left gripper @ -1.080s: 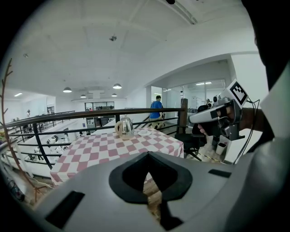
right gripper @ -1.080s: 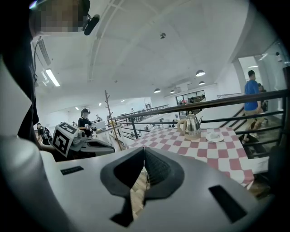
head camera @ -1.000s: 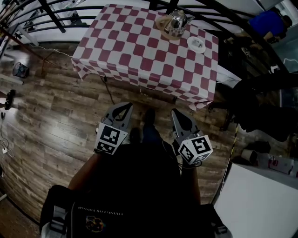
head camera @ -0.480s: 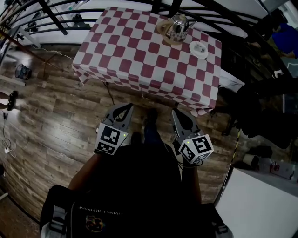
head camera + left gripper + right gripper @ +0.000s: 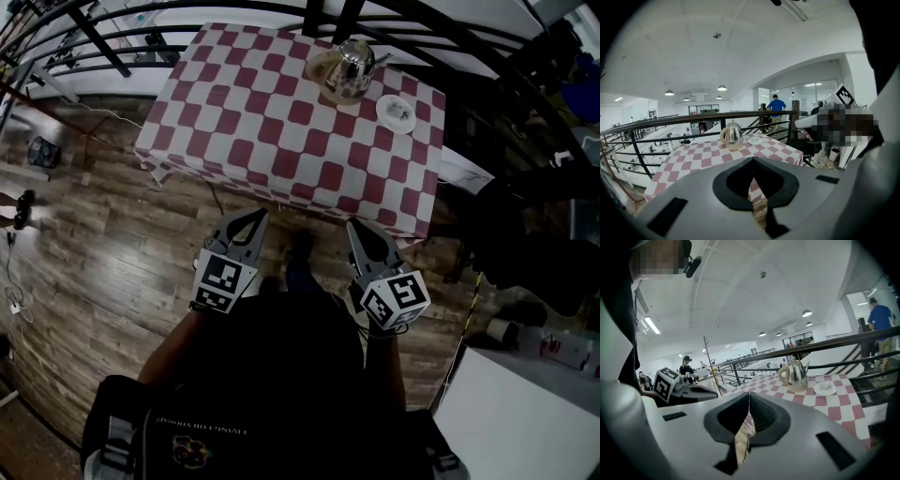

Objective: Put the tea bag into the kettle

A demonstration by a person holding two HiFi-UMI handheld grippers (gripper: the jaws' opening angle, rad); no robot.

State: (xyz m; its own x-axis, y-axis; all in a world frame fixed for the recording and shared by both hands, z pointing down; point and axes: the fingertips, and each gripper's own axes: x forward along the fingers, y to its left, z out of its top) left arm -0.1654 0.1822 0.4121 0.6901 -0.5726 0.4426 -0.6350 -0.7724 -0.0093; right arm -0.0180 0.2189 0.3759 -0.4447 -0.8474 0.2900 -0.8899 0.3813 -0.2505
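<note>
Kettle (image 5: 349, 70), shiny rounded steel with a pale handle, stands on a round tan mat at the far right of the bench (image 5: 272, 131), well ahead of both tools. Just right of it lies a small white saucer (image 5: 395, 112) bearing a pale lump. A red-and-white chequered cloth covers the bench. The left tool (image 5: 255, 218) and right tool (image 5: 356, 231) hover over the plank floor (image 5: 103, 272), jaws pressed together, holding nothing.

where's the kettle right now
In the head view the kettle stands near the far right of the checked table, a small white saucer just right of it.
</note>
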